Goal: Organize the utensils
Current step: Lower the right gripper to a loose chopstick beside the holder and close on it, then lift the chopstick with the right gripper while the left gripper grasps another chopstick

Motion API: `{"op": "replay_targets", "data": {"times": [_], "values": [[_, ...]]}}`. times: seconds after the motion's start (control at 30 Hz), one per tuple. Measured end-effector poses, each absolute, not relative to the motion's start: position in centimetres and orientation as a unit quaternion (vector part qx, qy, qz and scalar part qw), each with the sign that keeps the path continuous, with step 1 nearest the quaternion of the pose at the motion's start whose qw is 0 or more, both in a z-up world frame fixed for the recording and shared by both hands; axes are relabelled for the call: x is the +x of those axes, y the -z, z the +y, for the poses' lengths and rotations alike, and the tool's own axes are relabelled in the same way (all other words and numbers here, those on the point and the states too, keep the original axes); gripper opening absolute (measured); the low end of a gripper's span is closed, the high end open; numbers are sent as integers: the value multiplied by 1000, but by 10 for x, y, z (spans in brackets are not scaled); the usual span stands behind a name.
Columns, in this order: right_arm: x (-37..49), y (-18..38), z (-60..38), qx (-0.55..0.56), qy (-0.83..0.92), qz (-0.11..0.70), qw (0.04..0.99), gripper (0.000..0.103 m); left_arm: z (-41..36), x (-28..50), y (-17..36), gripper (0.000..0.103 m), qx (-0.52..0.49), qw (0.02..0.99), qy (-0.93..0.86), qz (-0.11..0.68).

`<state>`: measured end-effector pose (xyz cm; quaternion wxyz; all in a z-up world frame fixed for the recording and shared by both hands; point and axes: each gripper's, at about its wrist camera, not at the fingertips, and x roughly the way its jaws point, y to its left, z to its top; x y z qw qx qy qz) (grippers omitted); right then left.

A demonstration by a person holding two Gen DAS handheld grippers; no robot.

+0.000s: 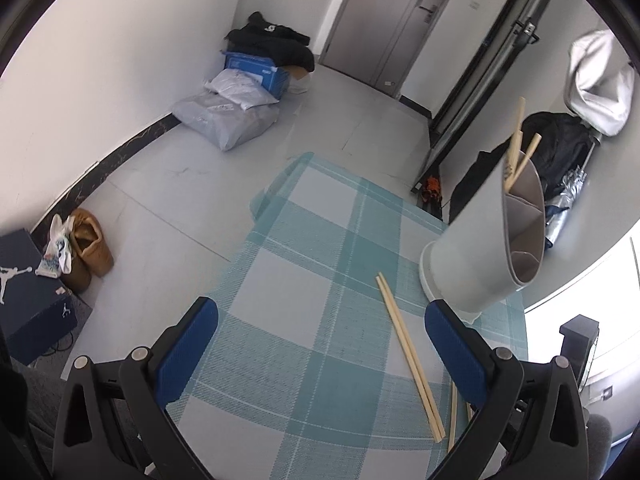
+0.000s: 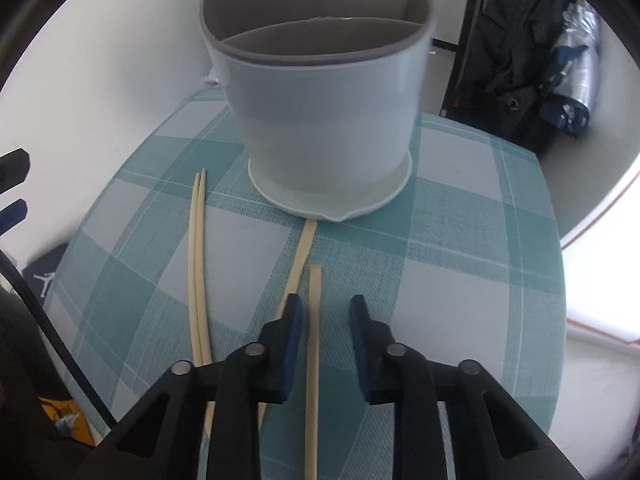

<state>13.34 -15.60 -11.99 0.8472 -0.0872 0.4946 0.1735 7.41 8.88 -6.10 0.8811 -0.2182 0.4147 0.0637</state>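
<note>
A white utensil holder (image 2: 320, 120) with grey divided compartments stands on a saucer at the far side of the teal checked tablecloth (image 2: 480, 240). In the left wrist view the holder (image 1: 480, 248) has chopsticks (image 1: 516, 148) sticking out of its far compartment. A pair of chopsticks (image 2: 198, 264) lies left of it on the cloth, also in the left wrist view (image 1: 408, 356). My right gripper (image 2: 325, 299) straddles a single chopstick (image 2: 314, 320), with a gap on each side of it. Another chopstick (image 2: 300, 256) runs from the saucer under the left finger. My left gripper (image 1: 322, 306) is open wide above the cloth, holding nothing.
On the floor beyond the table are grey and white bags (image 1: 228, 116), a blue box (image 1: 260, 68) under black clothing, brown boots (image 1: 90, 248) and a dark shoebox (image 1: 28, 292). A black bag (image 2: 516, 60) sits behind the table's right side.
</note>
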Motion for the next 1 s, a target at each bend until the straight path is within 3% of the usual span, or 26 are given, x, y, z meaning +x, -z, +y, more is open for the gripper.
{"op": "replay_targets", "data": {"times": [0.1, 0.17, 0.33, 0.73, 1.0], "values": [[140, 121, -149, -105, -173, 494, 845, 17, 93, 75, 63, 102, -223, 878, -64, 418], [144, 121, -146, -115, -177, 497, 842, 5, 94, 76, 65, 102, -220, 878, -68, 419], [153, 116, -148, -105, -197, 499, 838, 5, 91, 81, 73, 102, -203, 875, -71, 434], [174, 95, -220, 146, -210, 477, 841, 5, 39, 105, 100, 102, -118, 852, -43, 508], [171, 87, -254, 239, -238, 443, 831, 5, 19, 112, 112, 102, -66, 838, -48, 539]]}}
